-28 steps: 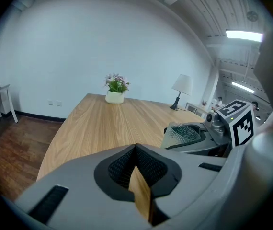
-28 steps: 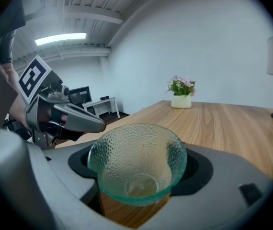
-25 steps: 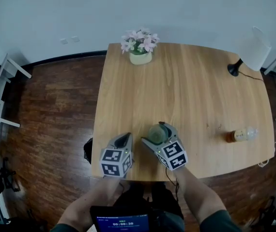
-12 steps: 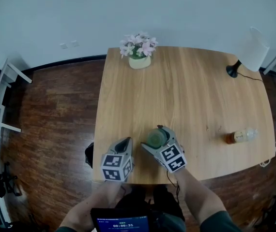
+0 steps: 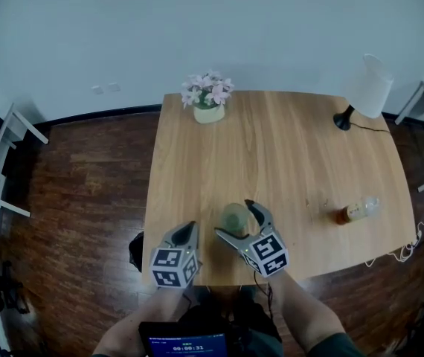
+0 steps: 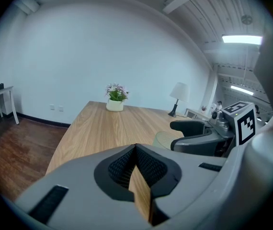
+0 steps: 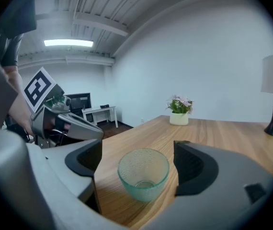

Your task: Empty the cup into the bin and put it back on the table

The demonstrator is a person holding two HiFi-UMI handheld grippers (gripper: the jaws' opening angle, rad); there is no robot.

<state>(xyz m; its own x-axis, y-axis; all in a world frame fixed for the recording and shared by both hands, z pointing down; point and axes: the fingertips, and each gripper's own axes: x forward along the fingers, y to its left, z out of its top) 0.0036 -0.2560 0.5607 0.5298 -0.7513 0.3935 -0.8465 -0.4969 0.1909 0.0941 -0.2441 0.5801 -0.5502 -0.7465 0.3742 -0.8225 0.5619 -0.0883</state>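
A clear green-tinted glass cup (image 5: 235, 216) stands upright on the wooden table (image 5: 271, 140) near its front edge; in the right gripper view the cup (image 7: 143, 174) looks empty. My right gripper (image 5: 233, 218) straddles it, its jaws opening. Both pads stand off the glass with a gap on each side in the right gripper view, right gripper (image 7: 136, 150). My left gripper (image 5: 191, 227) hovers just left of the cup, shut with nothing in it. In the left gripper view its jaws meet, left gripper (image 6: 135, 148), and the cup (image 6: 164, 139) shows at the right.
A potted pink flower (image 5: 208, 99) stands at the table's far edge, a white lamp (image 5: 364, 88) at the far right corner, and a bottle (image 5: 353, 211) lies at the right. A dark object (image 5: 135, 250) sits on the wooden floor by the table's front left corner.
The right gripper's jaws have spread away from the cup, which stays standing on the table. Both grippers sit slightly nearer the front edge; the head view has tilted.
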